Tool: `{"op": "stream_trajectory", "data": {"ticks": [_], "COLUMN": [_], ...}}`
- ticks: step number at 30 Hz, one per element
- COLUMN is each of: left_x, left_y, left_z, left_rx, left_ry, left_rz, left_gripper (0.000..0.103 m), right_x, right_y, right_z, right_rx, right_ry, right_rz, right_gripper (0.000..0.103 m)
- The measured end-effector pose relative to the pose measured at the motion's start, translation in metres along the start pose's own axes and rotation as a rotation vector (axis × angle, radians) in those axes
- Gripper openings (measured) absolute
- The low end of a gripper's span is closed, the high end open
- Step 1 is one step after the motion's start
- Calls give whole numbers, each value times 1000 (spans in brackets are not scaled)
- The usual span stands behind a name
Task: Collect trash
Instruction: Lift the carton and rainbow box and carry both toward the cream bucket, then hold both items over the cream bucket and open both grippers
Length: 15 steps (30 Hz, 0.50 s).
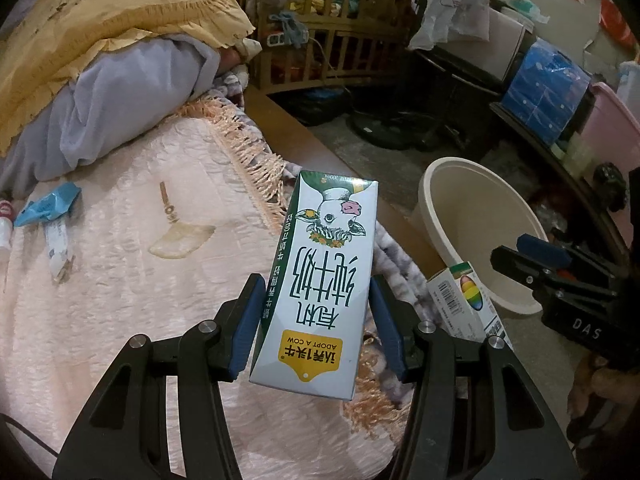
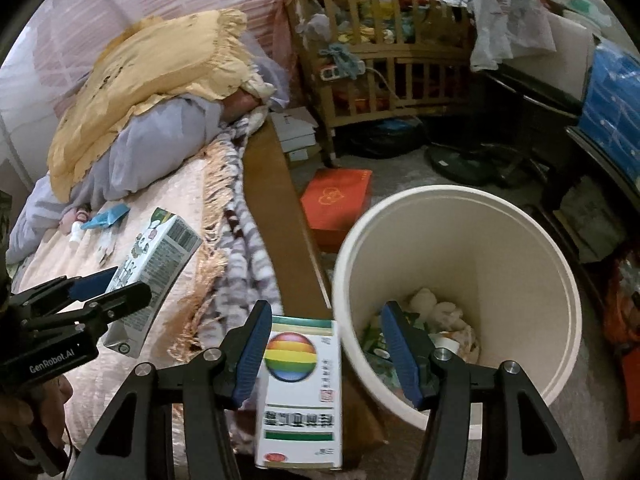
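My left gripper (image 1: pixel 316 312) is shut on a white and green milk carton (image 1: pixel 320 280) and holds it above the bed's edge; it also shows in the right wrist view (image 2: pixel 156 256). My right gripper (image 2: pixel 326 340) is open wide. A white box with a rainbow ball (image 2: pixel 302 388) sits between its fingers, touching the left pad only, and looks motion-blurred. It also shows in the left wrist view (image 1: pixel 468 300). A cream trash bin (image 2: pixel 556 280) stands on the floor right of the box, with trash at its bottom. The bin shows in the left wrist view (image 1: pixel 440 188).
A blue wrapper (image 1: pixel 48 204) and a small white packet (image 1: pixel 58 244) lie on the pink bedspread (image 1: pixel 132 288). An orange box (image 2: pixel 336 204) lies on the floor by the wooden bed rail (image 2: pixel 276 200). A wooden crib (image 2: pixel 380 72) and cluttered shelves stand behind.
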State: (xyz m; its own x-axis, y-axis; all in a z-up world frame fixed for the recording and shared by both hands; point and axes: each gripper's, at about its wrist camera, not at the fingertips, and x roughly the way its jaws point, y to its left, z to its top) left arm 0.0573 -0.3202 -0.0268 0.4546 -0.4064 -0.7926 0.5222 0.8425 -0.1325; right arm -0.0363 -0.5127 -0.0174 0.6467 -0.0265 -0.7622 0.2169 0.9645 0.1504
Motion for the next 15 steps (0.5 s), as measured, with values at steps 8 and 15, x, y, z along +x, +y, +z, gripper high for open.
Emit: {"op": "stream_trajectory", "data": {"ticks": [8,15], "left_x": [9,10], "left_y": [5,12], "left_z": [-5,-6], "left_rx": [-9,-32], "left_ry": [27,29], "left_rz": [6,18], "left_gripper": [52,52], "right_x": [4,15], "right_y": [-17,7], "right_z": [-5,-33], "right_rx": [74,-5], "right_ry": [58,160], "right_rz": [76,111], "right_gripper": [55,58]}}
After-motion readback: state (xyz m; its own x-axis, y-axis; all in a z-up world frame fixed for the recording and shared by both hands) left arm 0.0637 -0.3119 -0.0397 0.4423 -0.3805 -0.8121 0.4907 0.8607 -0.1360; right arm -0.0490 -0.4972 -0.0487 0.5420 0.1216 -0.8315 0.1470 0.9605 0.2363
